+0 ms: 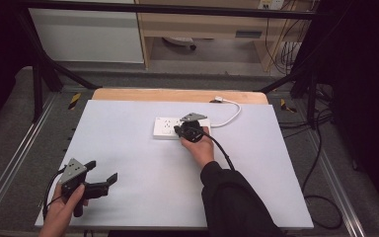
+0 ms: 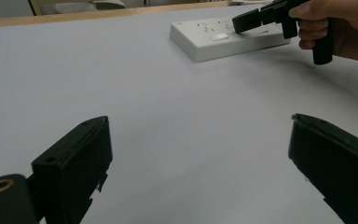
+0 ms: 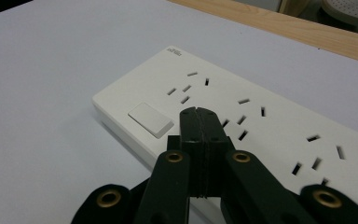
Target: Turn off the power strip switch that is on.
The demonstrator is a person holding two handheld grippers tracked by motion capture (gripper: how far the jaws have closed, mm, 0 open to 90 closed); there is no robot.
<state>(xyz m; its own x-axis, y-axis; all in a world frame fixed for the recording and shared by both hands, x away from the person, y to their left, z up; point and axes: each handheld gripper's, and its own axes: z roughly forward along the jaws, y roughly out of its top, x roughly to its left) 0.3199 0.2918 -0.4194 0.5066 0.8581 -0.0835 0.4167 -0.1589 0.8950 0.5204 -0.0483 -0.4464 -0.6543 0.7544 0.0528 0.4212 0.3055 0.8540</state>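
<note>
High view shows a flat white plastic power strip (image 1: 167, 127) lying near the middle of the pale grey worktop (image 1: 143, 187), with a white cord (image 1: 229, 116) curling off toward the upper right. The right tool (image 1: 180, 130) has its jaws pressed together with nothing between them, just above the strip by its white switch (image 3: 150, 119). The left tool (image 1: 102, 174), at the lower left, has its jaws spread wide over bare worktop.

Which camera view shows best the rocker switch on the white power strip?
The right gripper view: the rocker switch lies close and sharp on the power strip, just beyond the shut right gripper. In the left gripper view it is a small pale patch. In the high view it is too small to tell.
</note>
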